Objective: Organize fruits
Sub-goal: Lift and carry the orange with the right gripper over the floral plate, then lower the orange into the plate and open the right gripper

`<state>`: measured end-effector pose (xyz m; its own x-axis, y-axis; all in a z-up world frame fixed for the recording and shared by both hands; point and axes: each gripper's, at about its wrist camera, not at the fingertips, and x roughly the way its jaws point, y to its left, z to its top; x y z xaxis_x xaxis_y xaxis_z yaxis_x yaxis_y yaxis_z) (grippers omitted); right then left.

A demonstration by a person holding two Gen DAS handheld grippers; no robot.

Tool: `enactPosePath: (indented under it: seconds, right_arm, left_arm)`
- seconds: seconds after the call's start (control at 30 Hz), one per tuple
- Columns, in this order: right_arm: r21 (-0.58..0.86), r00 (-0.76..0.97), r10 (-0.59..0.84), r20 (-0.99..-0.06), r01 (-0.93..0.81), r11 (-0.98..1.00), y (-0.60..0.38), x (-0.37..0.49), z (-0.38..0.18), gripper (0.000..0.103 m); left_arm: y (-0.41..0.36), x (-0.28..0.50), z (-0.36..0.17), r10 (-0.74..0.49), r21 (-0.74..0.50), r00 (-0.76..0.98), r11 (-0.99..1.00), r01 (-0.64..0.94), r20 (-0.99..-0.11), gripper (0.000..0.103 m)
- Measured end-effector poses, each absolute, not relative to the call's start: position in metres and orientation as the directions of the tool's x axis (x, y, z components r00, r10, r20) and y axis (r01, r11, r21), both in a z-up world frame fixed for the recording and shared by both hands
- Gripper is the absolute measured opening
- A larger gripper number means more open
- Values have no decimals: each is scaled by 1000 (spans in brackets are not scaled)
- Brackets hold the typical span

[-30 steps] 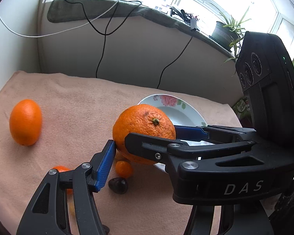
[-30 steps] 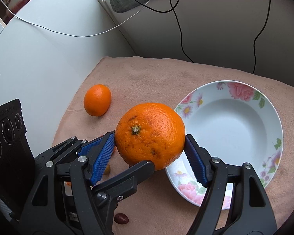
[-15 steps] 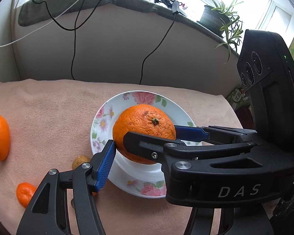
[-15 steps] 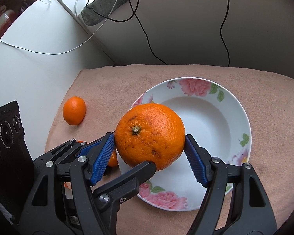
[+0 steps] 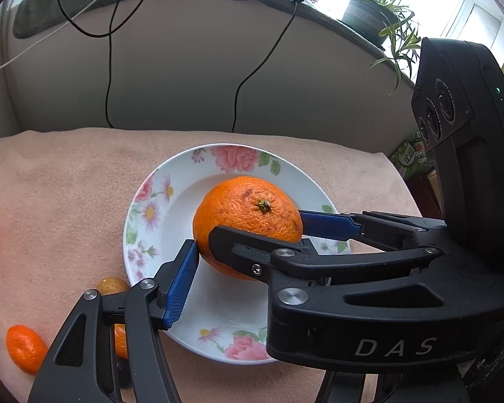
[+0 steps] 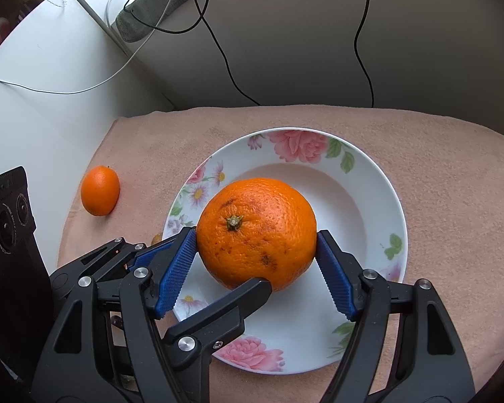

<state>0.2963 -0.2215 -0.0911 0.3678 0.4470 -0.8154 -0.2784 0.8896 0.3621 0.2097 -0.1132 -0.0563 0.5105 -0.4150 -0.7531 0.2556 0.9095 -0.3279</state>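
Big orange over the flowered plate, pinched by both grippers.

Squeezed at 3 and 9 o'clock by right gripper; left gripper pinching too. Stem up. Plate right below, at 6 o'clock. Small orange at 9 o'clock, well apart.

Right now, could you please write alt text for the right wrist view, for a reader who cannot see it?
The right gripper clamps a large orange between its blue pads, above a white floral plate on a peach cloth. The left gripper's black finger crosses under the orange. A smaller orange fruit lies on the cloth to the left.
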Motion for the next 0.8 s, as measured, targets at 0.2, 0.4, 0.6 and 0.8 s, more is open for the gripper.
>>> enactPosePath:
  seconds: [0.2,0.4,0.6,0.8]
  right_arm:
    - [332,373,424,-825,-288,898,-219,297,-90,76]
    - [305,393,405,-826,-293,906,-217,292,-87,77]
    - [290,440,392,-808,-281,915,-221,285,-77,81]
    - [307,460,400,-793,-267,914,-229,275,-69,83]
  left_arm:
    - [-114,213,-58,-418,-324,504,908,267,-756,60]
    - [-118,210,-57,-404,-294,508,912,285,-761,64]
    - [-113,200,-52,-392,-280,522,917,284,-757,71]
    - [-96,187,-46,-374,-260,546,925,278,-750,71]
